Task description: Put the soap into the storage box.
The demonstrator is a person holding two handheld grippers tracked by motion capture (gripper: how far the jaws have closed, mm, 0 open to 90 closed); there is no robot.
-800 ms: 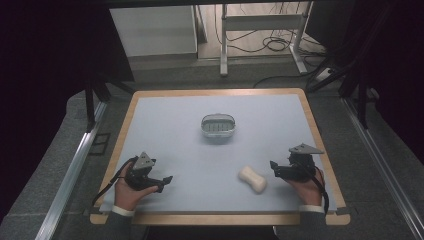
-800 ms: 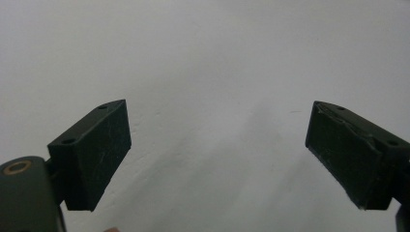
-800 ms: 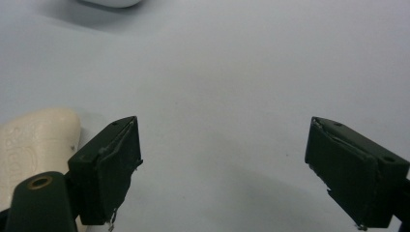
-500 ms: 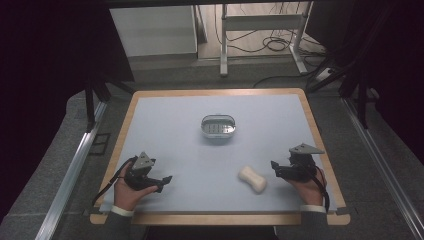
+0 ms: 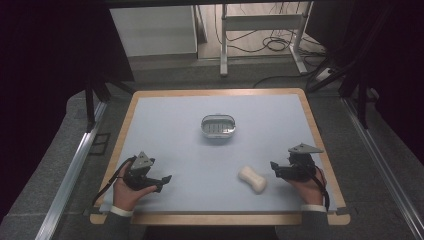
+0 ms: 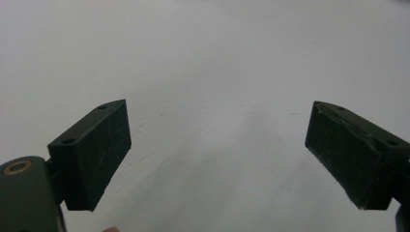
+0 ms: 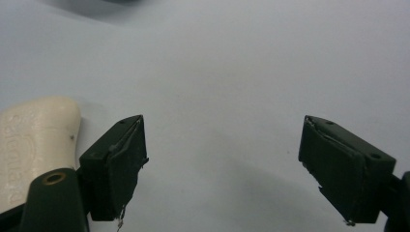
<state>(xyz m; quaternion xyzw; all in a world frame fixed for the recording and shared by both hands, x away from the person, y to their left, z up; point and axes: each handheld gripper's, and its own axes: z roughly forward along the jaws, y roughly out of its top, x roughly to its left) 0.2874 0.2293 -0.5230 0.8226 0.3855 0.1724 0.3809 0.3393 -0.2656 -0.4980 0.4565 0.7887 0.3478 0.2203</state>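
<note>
Pale blue mat [image 5: 180,130] on wooden table [image 5: 312,120], grey carpet [image 5: 50,170] around.

Right claw [image 5: 274,168] nudged slightly nearer table edge.

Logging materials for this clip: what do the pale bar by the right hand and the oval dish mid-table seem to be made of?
Bar: looks like soap, cream and matte, with a pinched waist and letters pressed into its face in the right gripper view. Dish: probably metal, grey with a bright shiny rim and a ribbed floor; too small to rule out glossy plastic.
</note>
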